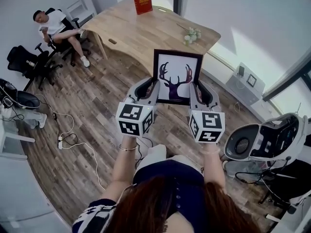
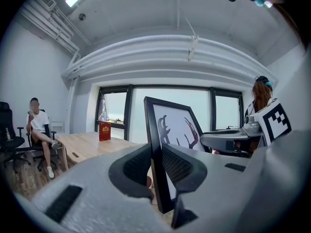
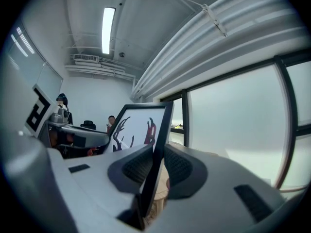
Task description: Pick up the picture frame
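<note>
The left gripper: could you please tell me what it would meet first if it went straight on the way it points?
The left gripper already clamps the picture frame. Beyond it the way looks free above the table as far as the window, though depth is unclear.

Wood plank floor [image 1: 97, 125] w/ white cables [image 1: 68, 135] on it, big wooden desk [image 1: 141, 33] by the white wall [image 1: 252, 18]. Red book [image 1: 143, 1] + small flowers [image 1: 192, 35] on the desk. Person [image 1: 56, 25] seated at left, black chair [image 1: 24, 62] nearby. Wide windows [image 2: 170, 93], strip light [image 3: 108, 28] on ceiling [image 3: 82, 13].
</note>
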A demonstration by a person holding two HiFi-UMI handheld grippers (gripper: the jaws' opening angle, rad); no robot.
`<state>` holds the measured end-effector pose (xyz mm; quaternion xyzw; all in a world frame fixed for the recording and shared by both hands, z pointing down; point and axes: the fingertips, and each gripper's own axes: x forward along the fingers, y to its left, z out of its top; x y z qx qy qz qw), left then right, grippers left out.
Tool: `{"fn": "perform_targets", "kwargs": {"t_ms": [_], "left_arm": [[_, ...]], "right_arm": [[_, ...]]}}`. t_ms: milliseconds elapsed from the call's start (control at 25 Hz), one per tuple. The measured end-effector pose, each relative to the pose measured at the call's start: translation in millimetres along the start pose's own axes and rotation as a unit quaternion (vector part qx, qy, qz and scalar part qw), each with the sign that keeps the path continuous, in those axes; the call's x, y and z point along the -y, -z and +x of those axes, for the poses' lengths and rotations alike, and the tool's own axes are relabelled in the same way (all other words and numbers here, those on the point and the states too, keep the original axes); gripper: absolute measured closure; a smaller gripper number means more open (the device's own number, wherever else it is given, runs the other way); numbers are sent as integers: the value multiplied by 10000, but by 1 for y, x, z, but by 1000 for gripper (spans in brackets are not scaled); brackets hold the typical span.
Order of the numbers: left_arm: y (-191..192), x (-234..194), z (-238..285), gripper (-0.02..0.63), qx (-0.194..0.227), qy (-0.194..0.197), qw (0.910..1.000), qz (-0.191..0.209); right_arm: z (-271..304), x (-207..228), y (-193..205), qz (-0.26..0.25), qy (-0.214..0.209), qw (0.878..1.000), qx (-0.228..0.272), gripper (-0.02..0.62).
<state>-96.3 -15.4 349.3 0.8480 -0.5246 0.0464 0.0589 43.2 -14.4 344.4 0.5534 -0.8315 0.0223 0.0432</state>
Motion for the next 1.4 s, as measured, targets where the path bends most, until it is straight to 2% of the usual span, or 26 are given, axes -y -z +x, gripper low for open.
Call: {"fn": "perform_targets", "kwargs": {"t_ms": [600, 840, 1400], "left_arm": [[-2, 28, -29, 523, 144, -96, 9998, 23], [-7, 28, -41, 523, 202, -45, 9997, 86], [-16, 8, -35, 523, 223, -4, 9997, 108]], "right_arm": [[-39, -2, -4, -17, -51, 9999, 94, 520], [-48, -12, -9, -21, -6, 9999, 159, 520], [-30, -20, -18, -29, 53, 9998, 181, 520]]}}
